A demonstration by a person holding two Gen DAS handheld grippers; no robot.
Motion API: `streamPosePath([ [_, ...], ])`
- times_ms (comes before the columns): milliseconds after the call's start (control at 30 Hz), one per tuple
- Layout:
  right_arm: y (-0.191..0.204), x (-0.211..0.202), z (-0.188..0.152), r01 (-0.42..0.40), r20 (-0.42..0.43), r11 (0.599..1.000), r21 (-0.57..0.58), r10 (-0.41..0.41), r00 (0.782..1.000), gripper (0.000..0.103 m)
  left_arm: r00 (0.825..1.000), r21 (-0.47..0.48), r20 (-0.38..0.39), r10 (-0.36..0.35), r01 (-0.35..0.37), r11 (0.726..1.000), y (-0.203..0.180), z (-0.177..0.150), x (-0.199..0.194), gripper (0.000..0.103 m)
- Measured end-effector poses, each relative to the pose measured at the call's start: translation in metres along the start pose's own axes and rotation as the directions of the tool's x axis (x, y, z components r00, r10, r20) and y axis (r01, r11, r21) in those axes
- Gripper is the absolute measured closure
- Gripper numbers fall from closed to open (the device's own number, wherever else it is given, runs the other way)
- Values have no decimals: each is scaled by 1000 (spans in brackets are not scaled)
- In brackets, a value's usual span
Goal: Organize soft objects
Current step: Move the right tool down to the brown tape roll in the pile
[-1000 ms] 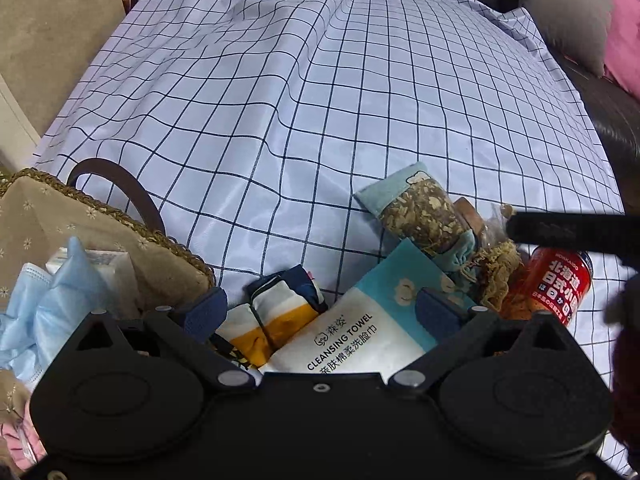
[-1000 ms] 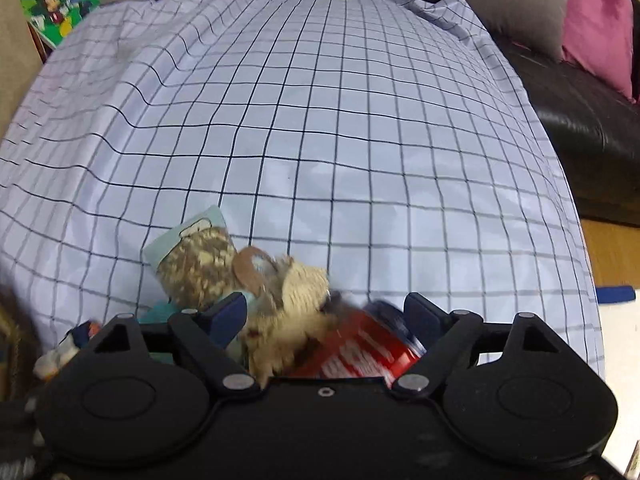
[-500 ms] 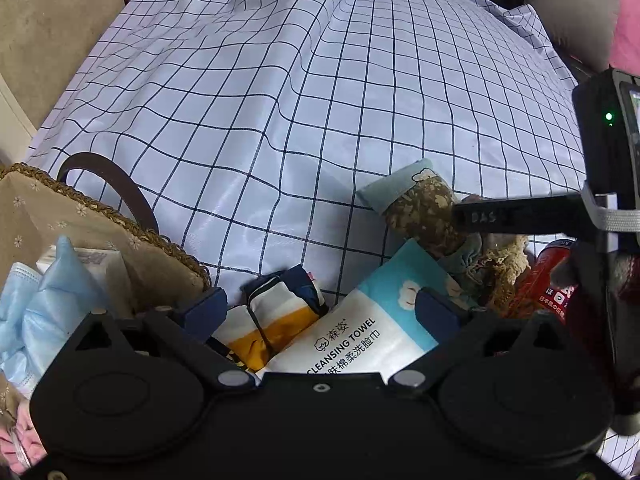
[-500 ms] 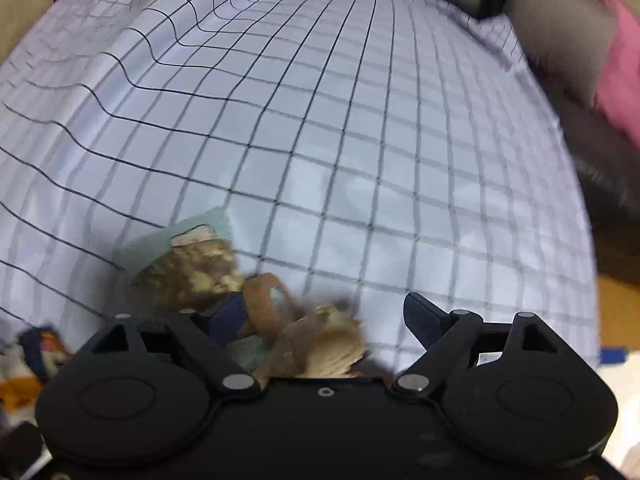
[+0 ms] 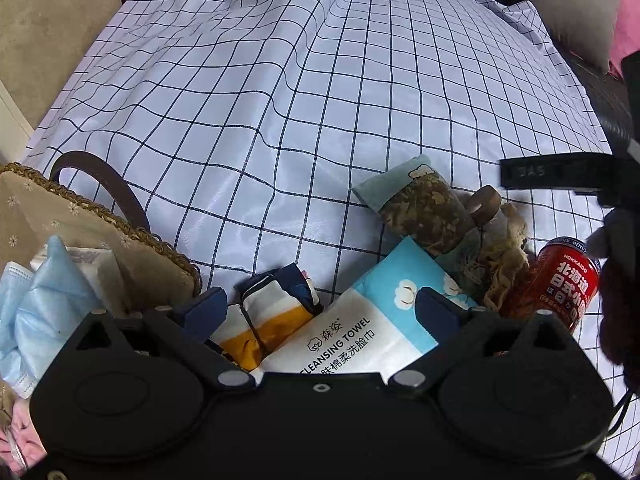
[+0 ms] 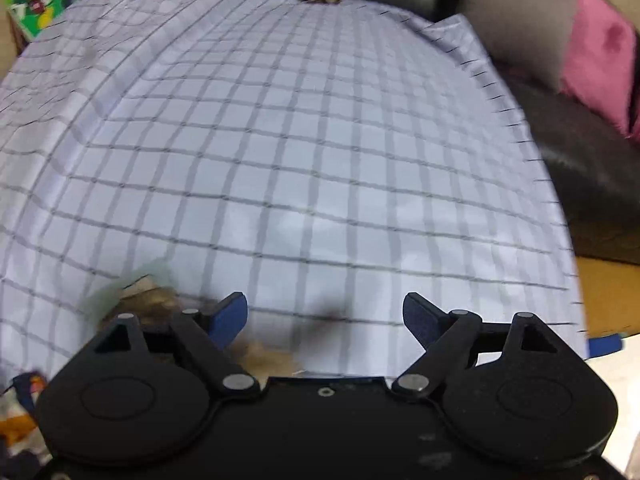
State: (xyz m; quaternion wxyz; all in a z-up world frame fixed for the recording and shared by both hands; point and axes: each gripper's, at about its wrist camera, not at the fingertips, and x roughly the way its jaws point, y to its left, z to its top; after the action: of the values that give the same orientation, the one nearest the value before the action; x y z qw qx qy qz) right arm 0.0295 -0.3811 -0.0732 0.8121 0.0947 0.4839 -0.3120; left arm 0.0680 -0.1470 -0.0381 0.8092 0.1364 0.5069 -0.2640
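- Left wrist view: we see the left gripper (image 5: 320,308) with jaws apart, nothing pressed. The cleansing towel pack (image 5: 360,320) lies between them, long axis slanting up toward the right jaw; the folded cloth (image 5: 272,312) sits nearer the left jaw. The basket (image 5: 100,240) is outside the left jaw.
- Right wrist view: we see the right gripper (image 6: 325,316) with jaws wide apart over the checked cloth (image 6: 300,140); the blurred pouch (image 6: 136,296) lies beyond the left jaw.

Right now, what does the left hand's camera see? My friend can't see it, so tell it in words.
The open left gripper hovers over a white and blue towel pack on a checked cloth. A basket holding blue masks sits left; a red can lies right.
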Motion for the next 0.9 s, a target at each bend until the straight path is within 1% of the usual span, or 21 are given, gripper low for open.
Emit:
streamPosePath([
  [167, 24, 4, -3, -38, -33, 997, -61, 36, 999, 19, 1000, 1, -5, 0, 0, 1000, 1, 0, 1, 6],
  [267, 33, 9, -8, 25, -44, 991, -130, -31, 999, 19, 1000, -10, -11, -9, 9, 1000, 4, 1, 2, 6],
  [367, 26, 15, -8, 73, -43, 987, -141, -80, 996, 19, 1000, -17, -7, -14, 14, 1000, 6, 2, 0, 6],
  [500, 4, 20, -9, 139, -50, 986, -92, -144, 988, 19, 1000, -19, -5, -19, 19, 1000, 7, 2, -1, 6],
  [600, -7, 21, -7, 235, -20, 971, -52, -237, 971, 20, 1000, -16, -7, -17, 17, 1000, 6, 2, 0, 6],
  [667, -15, 20, -4, 265, -5, 964, -16, -265, 964, 20, 1000, -15, -9, -18, 18, 1000, 6, 2, 0, 6],
  [700, -19, 17, -3, 261, 2, 965, 10, -261, 965, 20, 1000, -14, -9, -18, 18, 1000, 5, 2, 0, 6],
  [767, -27, 11, 0, 222, 13, 974, 56, -223, 975, 20, 1000, -13, -8, -17, 17, 1000, 5, 2, 0, 6],
  [833, -31, 6, 2, 144, 12, 986, 84, -145, 989, 20, 1000, -13, -10, -16, 16, 1000, 4, 2, 2, 6],
  [900, -29, 4, 3, 53, -5, 994, 99, -53, 999, 20, 1000, -11, -13, -15, 15, 1000, 3, 2, 2, 6],
])
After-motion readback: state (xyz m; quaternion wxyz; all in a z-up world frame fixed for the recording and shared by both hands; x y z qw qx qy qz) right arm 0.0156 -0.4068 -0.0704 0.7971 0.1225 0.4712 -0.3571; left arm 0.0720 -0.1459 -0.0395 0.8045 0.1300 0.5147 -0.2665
